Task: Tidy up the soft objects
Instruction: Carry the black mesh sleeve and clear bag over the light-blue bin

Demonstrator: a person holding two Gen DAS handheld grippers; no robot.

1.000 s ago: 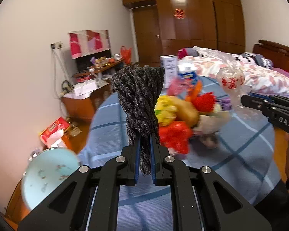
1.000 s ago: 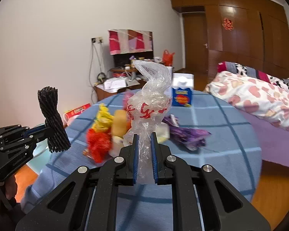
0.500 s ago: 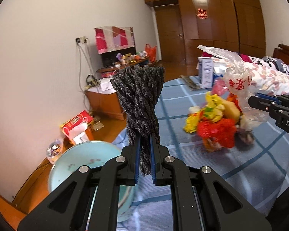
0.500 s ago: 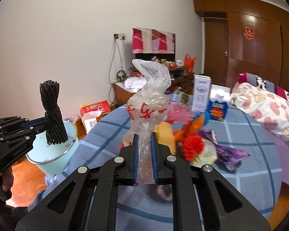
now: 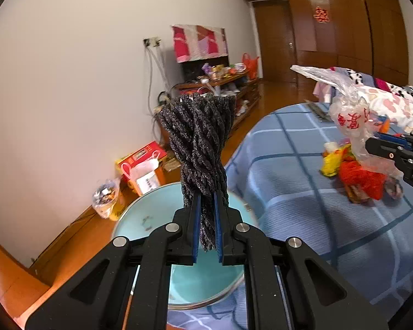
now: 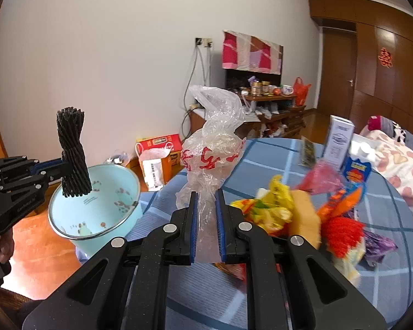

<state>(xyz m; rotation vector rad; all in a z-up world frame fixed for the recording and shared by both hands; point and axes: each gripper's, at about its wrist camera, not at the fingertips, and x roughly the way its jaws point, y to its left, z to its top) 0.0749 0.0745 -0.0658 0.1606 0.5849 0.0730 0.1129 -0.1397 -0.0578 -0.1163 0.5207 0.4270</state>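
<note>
My left gripper [image 5: 206, 228] is clamped on the lower end of a dark foam net sleeve [image 5: 199, 148]; the blue pads pinch it flat, and the rest stands up twisted and flared at the top. From the right wrist view the sleeve hangs right over the mouth of the pale blue bucket [image 6: 96, 206], which stands off the table's edge.

My right gripper [image 6: 206, 225] is closed on the gathered neck of a clear plastic bag [image 6: 213, 148] with red print. The bag balloons above the pads, crumpled and partly air-filled, held over the table near the bucket.

Handling, as I judge it: both pieces are very light and fully squashable, so grip force is no worry. The foam mesh is springy and grippy; a pinch across any bunched end holds. The bag film is slick and thin, so I want several layers gathered between the pads, not a single sheet, or it may creep out.

Beyond, the blue checked tablecloth [image 6: 275, 162] carries a heap of bright wrappers [image 6: 303, 214] with small boxes [image 6: 340, 140] behind.
</note>
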